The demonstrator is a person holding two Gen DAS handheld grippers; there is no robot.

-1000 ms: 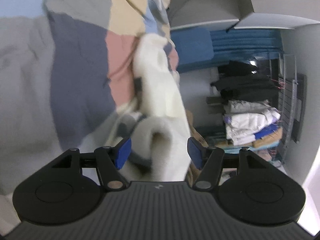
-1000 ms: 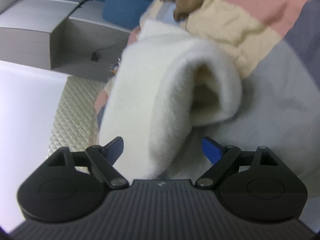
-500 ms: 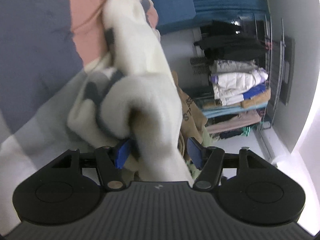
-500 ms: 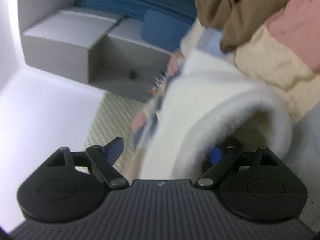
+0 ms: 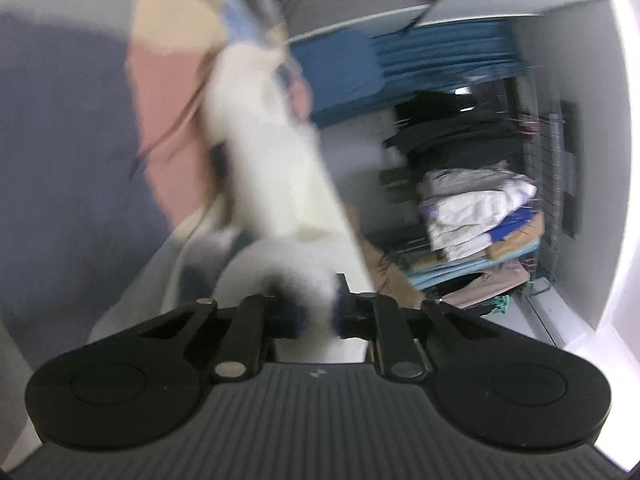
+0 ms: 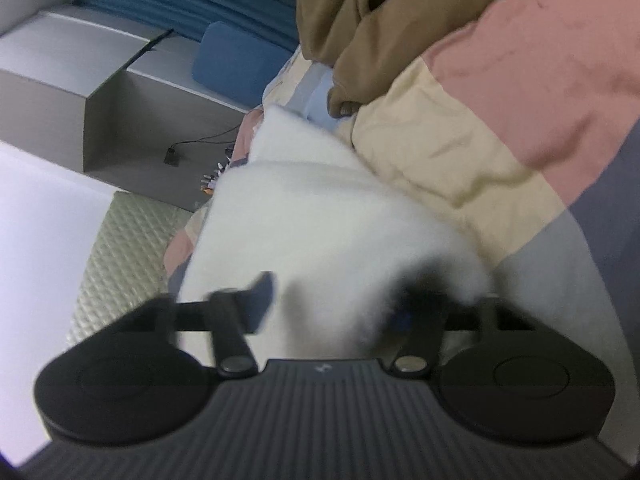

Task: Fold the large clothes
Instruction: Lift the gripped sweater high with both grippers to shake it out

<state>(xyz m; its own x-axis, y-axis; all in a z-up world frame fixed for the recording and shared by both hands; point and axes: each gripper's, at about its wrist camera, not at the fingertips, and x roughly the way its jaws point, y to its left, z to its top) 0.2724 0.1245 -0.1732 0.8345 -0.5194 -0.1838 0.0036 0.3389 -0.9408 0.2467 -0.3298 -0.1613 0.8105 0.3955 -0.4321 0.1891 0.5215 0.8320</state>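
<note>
Left wrist view shows the fluffy white garment (image 5: 276,168) running from the upper middle of the frame down into the left tongs (image 5: 316,316), whose jaws are closing and already pinch a rolled fold of it; a second ago they stood spread on either side of that fold. In the right wrist view the same white garment (image 6: 320,232) fills the centre and lower middle, and the right tongs (image 6: 336,308) are closing round its bunched edge too, after standing wide apart a moment back. One blue pad shows at lower left and the other is buried in the pile, so I judge it gripped, though the blur leaves some doubt. The garment lies on a patchwork quilt (image 6: 500,92) on the bed, with a brown sweatshirt (image 6: 384,4) heaped at the top of that frame. Off to the right in the left view, a rack of stacked clothes (image 5: 476,216) stands well apart. With both ends now taken, the garment looks ready to be lifted and spread for its first fold.
</note>
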